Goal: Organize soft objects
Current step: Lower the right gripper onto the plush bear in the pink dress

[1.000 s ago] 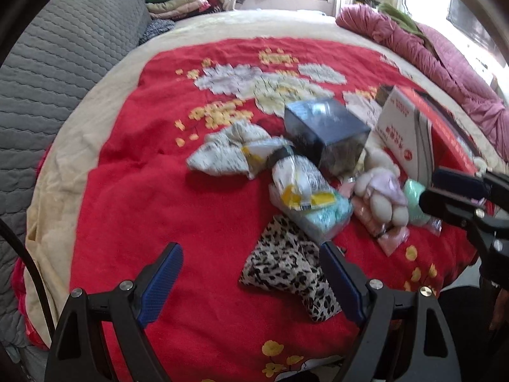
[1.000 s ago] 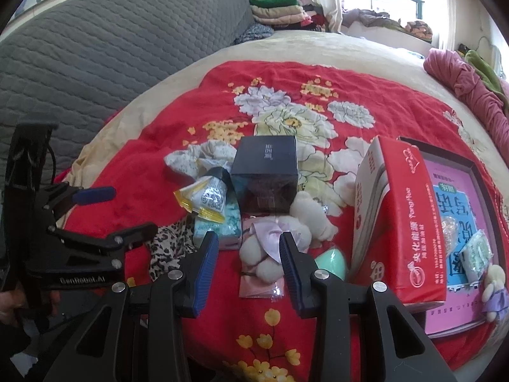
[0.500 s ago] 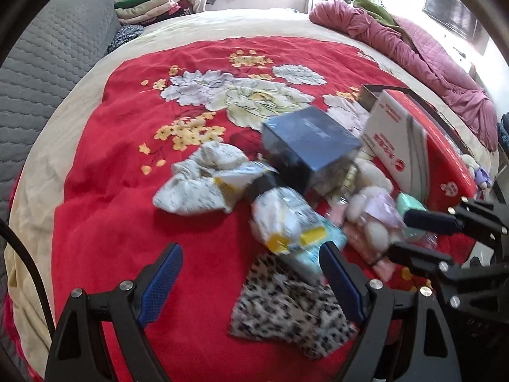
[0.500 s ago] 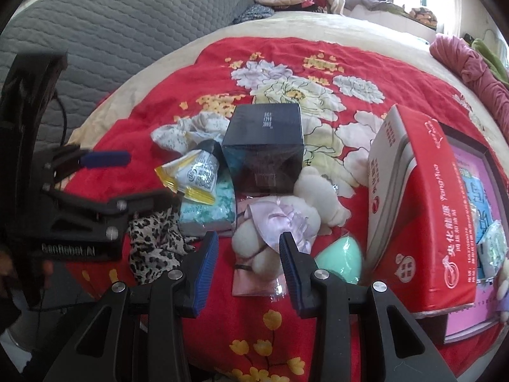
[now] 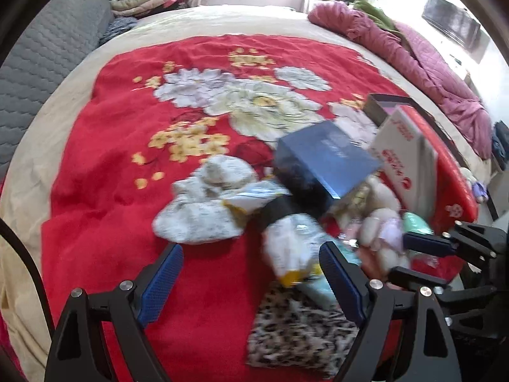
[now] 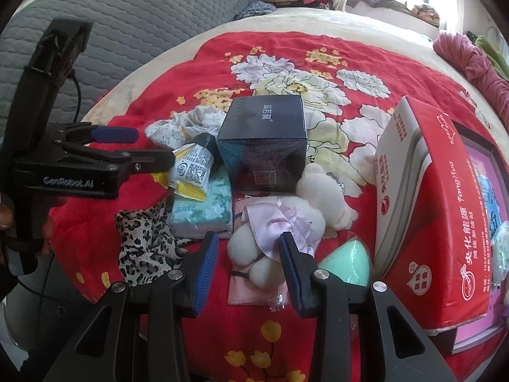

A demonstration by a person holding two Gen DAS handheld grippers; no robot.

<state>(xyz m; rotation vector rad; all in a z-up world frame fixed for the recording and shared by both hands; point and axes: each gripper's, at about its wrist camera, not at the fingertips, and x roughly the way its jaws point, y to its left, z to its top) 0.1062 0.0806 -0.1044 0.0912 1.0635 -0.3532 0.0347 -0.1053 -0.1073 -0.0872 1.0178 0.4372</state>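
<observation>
We judged plush toy [image 6: 280,222] light, squashy, its plastic wrap likely slippery; best hold seemed across fluffy body, not loose bag edge. Toy lay on red blanket [image 6: 95,229], touching dark box [image 6: 264,146], just beside tissue pack [image 6: 203,213] and mint sponge [image 6: 346,262]. Right gripper [image 6: 249,267] hung over toy, jaws part-open, gripping nothing. Left gripper [image 5: 251,281] wide open, empty, above snack packet [image 5: 292,248]. Red carton [image 6: 429,197] crowded right side.

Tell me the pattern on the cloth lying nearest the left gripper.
Leopard print: dark spots on tan, on the cloth; clearest in the right wrist view.
</observation>
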